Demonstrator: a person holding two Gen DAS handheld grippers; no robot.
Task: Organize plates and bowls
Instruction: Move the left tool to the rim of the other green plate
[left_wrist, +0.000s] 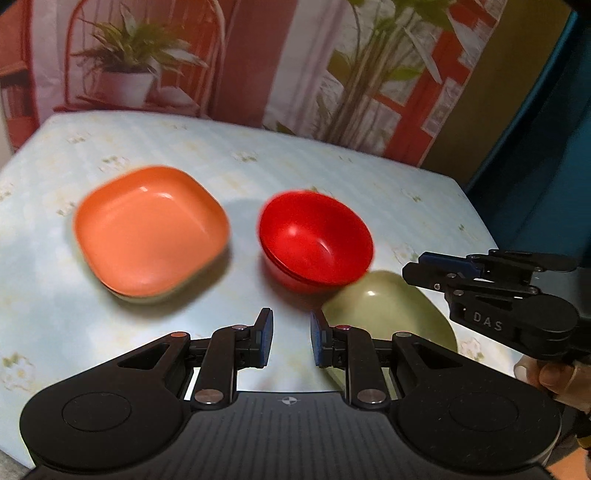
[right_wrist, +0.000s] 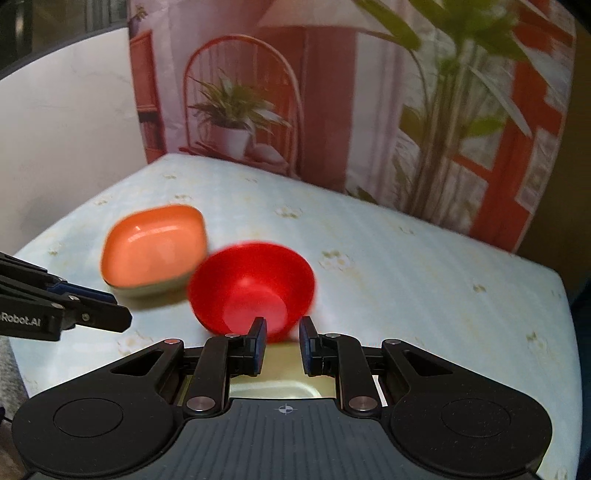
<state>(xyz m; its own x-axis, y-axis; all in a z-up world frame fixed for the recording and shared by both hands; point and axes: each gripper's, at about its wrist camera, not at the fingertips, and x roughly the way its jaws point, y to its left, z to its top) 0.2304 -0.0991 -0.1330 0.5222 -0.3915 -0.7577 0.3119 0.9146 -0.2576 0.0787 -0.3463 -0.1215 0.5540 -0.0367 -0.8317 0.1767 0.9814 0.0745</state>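
Orange up front in the left wrist view: a squarish orange dish (left_wrist: 151, 230) sits nested on a pale green one whose rim peeks out underneath, on the pale floral tablecloth (left_wrist: 258, 155). Beside it, apart, a red bowl (left_wrist: 316, 240) looks stacked on another red one, and both dishes are empty inside. Just nearer, touching or almost touching the red stack, lies an olive-green dish (left_wrist: 384, 306), also empty. The left gripper (left_wrist: 291, 341) hovers low with its jaws parted a moderate way, holding nothing. The right gripper (left_wrist: 428, 267) reaches in from the side over the green dish; its jaws look nearly closed from here, hard to be sure.

Over to the right wrist view: the right gripper (right_wrist: 282, 343) shows a moderate gap, empty, poised right above the olive-green dish (right_wrist: 273, 373) with the red bowl (right_wrist: 251, 288) straight ahead. The orange dish (right_wrist: 153, 251) sits behind it, and the left gripper (right_wrist: 110, 314) pokes in from the edge.

Risk, as I read it: smooth, curved plastic could slip from a shallow pinch, and a careless descent might nudge the red stack sideways.
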